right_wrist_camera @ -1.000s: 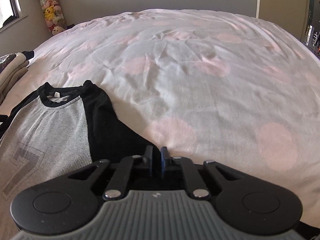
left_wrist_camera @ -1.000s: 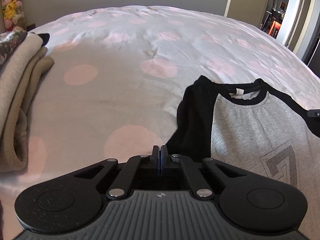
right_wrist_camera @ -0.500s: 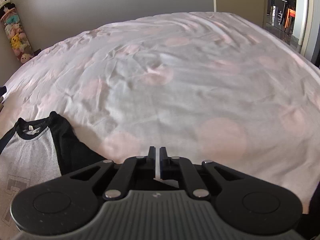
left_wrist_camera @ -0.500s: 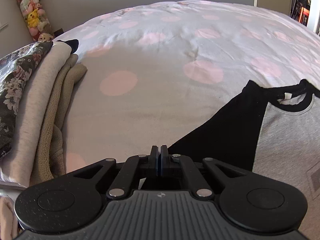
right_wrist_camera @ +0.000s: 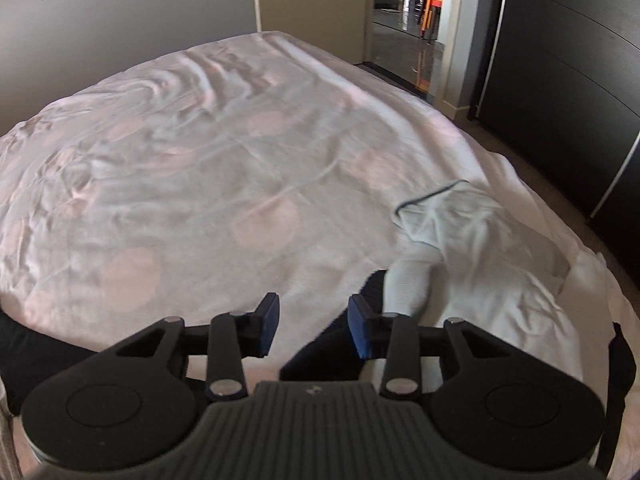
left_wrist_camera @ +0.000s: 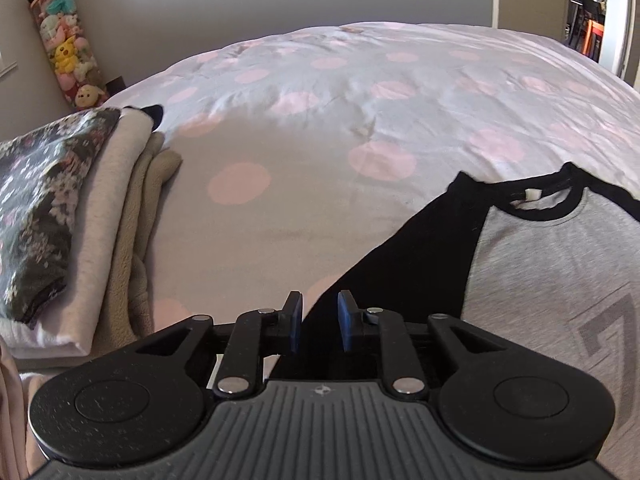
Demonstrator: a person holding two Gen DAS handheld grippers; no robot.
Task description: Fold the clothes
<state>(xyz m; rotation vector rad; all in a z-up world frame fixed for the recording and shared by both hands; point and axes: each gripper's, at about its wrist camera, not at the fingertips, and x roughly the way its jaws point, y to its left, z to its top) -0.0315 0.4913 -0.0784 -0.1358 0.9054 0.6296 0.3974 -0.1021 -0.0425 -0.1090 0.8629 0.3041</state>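
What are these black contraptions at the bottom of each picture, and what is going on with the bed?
No robot is here: a person carries a hand-held gripper in each hand, a two-fingered clamp with a wide-angle camera that looks forward along its fingers. So each picture is the view from one clamp.

The left hand-held gripper is open over the black sleeve of a grey T-shirt that lies flat on the bed, with its dotted cover. A stack of folded clothes sits at the left edge, and soft toys stand in the far corner.

The right hand-held gripper is also open and holds nothing. Past it lies a crumpled pale garment, with a doorway beyond the bed.

The job is folding clothes; the T-shirt is spread out, not yet folded.
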